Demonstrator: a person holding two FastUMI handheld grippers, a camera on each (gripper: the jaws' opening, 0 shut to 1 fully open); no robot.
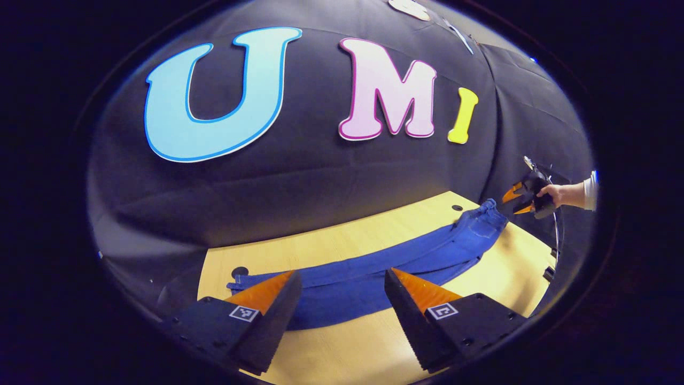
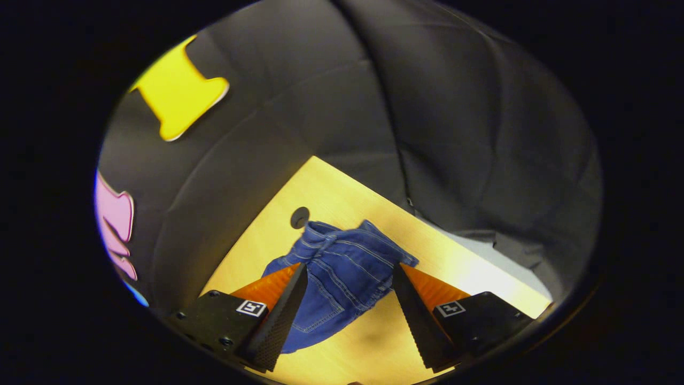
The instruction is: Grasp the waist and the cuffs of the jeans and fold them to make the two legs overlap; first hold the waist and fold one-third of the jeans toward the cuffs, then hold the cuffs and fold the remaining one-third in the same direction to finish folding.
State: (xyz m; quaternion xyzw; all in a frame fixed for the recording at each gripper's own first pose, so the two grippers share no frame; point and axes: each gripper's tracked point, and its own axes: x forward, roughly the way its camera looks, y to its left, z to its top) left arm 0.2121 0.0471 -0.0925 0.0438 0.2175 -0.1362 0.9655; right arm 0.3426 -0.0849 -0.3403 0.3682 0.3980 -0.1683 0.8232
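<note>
Blue jeans [image 1: 374, 267] lie stretched out on the wooden table [image 1: 502, 278], legs laid one over the other, cuffs at the left near my left gripper [image 1: 342, 275] and waist [image 1: 489, 211] at the far right. My left gripper is open above the leg end, nothing between its fingers. In the right gripper view the waist end [image 2: 342, 262] lies bunched on the table [image 2: 331, 182], and my right gripper [image 2: 350, 270] hangs open above it. The left gripper view also shows that right gripper [image 1: 517, 200], open, held by a hand [image 1: 553, 193] just beyond the waist.
The black cloth wall [image 1: 320, 176] rises right behind the table. Round cable holes sit in the tabletop: one [image 1: 240, 271] near the cuffs, one [image 2: 300, 217] near the waist. The table's right edge [image 1: 548, 256] is close to the waist.
</note>
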